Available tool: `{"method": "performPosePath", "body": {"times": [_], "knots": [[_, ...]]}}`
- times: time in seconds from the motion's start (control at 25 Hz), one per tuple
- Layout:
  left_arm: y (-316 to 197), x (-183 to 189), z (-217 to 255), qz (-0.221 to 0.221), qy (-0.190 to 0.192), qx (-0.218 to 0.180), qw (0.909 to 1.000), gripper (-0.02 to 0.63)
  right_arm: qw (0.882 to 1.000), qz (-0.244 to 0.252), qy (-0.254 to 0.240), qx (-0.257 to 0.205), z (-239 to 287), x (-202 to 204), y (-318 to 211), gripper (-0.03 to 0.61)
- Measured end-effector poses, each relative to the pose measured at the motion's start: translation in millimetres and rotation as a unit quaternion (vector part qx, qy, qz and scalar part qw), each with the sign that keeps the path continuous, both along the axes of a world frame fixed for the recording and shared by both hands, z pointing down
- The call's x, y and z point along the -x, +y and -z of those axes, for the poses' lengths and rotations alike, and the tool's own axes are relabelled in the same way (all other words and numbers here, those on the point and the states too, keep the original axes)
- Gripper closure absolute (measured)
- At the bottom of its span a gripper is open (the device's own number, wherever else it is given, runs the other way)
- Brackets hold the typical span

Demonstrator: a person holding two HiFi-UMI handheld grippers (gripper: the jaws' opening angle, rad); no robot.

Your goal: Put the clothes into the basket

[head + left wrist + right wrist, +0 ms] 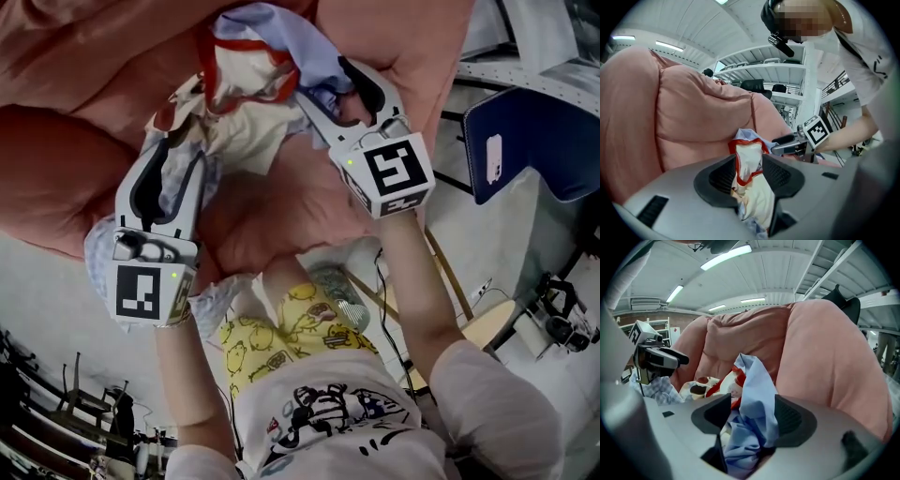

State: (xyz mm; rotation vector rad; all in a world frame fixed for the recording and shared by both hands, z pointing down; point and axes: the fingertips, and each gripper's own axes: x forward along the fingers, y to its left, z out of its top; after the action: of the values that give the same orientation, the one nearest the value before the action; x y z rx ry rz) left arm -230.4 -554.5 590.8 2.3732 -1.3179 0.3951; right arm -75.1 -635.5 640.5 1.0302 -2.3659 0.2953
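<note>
Puffy pink cushioning (693, 108) is billowing beyond both tools; left tool (749, 160) is gaping loosely around cream red-trimmed cloth (754, 197), right tool (753, 401) around crumpled pale-blue fabric (757, 380).

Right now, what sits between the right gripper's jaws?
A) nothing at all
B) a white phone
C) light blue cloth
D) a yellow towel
C: light blue cloth is bunched between the parted jaws of the right gripper, as the right gripper view shows.
</note>
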Motion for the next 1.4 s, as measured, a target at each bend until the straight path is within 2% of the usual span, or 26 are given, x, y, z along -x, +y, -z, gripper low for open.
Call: {"method": "performPosePath", "body": {"times": [0.12, 0.28, 0.32, 0.36, 0.48, 0.76, 1.0, 1.12, 1.24, 1.4], "knots": [[-2, -2, 2, 0.0, 0.007, -0.009, 0.9999, 0.449, 1.0, -0.005, 0.007, 0.004, -12, 6, -6, 0.313], [-3, -3, 8, 0.006, 0.014, -0.028, 0.9995, 0.449, 1.0, -0.021, -0.015, 0.014, -23, 17, -13, 0.315], [-1, -3, 11, 0.007, 0.017, -0.03, 0.9994, 0.449, 1.0, -0.014, -0.02, 0.016, -22, 22, -11, 0.39], [2, -2, 14, 0.009, 0.021, -0.03, 0.9993, 0.449, 0.999, -0.001, -0.032, 0.018, -18, 27, -7, 0.546], [11, 1, 25, 0.014, 0.026, -0.032, 0.9991, 0.449, 0.997, 0.032, -0.066, 0.02, 1, 38, 8, 0.546], [45, 0, 49, 0.011, 0.021, -0.031, 0.9992, 0.449, 0.994, 0.047, -0.088, -0.033, 63, 31, 52, 0.546], [67, 5, 81, 0.004, 0.021, -0.035, 0.9991, 0.449, 0.993, 0.033, -0.099, -0.056, 116, 26, 85, 0.546], [91, 12, 107, -0.013, 0.023, -0.049, 0.9984, 0.449, 0.992, 0.014, -0.099, -0.078, 151, 25, 110, 0.546], [116, 19, 120, -0.028, 0.009, -0.053, 0.9982, 0.449, 0.99, -0.004, -0.097, -0.099, 179, 18, 132, 0.546], [142, 22, 135, -0.052, 0.017, -0.064, 0.9965, 0.449, 0.988, -0.026, -0.088, -0.127, 209, 7, 154, 0.546]]}}
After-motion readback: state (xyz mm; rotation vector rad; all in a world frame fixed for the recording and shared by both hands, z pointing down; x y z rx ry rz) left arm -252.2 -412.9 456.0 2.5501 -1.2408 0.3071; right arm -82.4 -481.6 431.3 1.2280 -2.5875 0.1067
